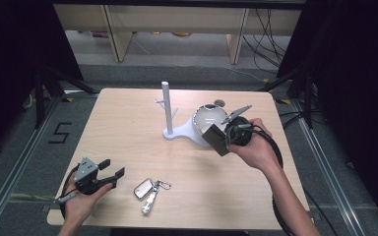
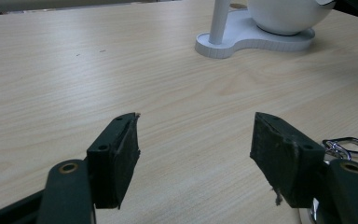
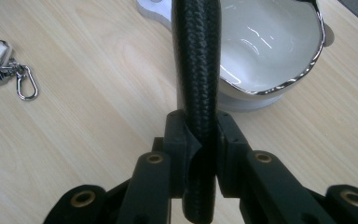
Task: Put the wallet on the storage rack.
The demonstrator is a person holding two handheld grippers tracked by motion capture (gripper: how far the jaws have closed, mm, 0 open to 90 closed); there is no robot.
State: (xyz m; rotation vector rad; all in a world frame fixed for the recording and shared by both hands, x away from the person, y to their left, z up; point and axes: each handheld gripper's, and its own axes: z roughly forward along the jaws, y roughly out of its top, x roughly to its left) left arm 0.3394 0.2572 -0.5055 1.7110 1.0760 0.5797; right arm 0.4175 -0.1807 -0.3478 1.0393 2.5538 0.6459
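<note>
The right claw (image 3: 200, 140) is pinching a flat black wallet of woven-texture leather (image 3: 196, 70) by its edge; in the right gripper view the wallet stands on edge between the two jaws and rises straight up past them. In the high view the same right claw (image 1: 225, 136) holds the wallet (image 1: 215, 139) over the right half of the light wooden tabletop (image 1: 128, 142), touching or just beside the near side of a round white bowl with a jagged silver rim (image 1: 208, 119); contact cannot be confirmed. The bowl sits on a flat white stand base with an upright white post (image 1: 166, 105), near the middle of the far half of the tabletop. The left claw (image 1: 109, 173) rests low near the near-left corner, its jaws spread wide with nothing between them; the left gripper view shows bare wood between the two pads (image 2: 121, 156). A silver key fob with a metal clip ring (image 1: 148, 191) lies flat just beside the left claw, close to the near edge. The left half and the centre of the tabletop are unobstructed, and the strip along the right edge is open.
</note>
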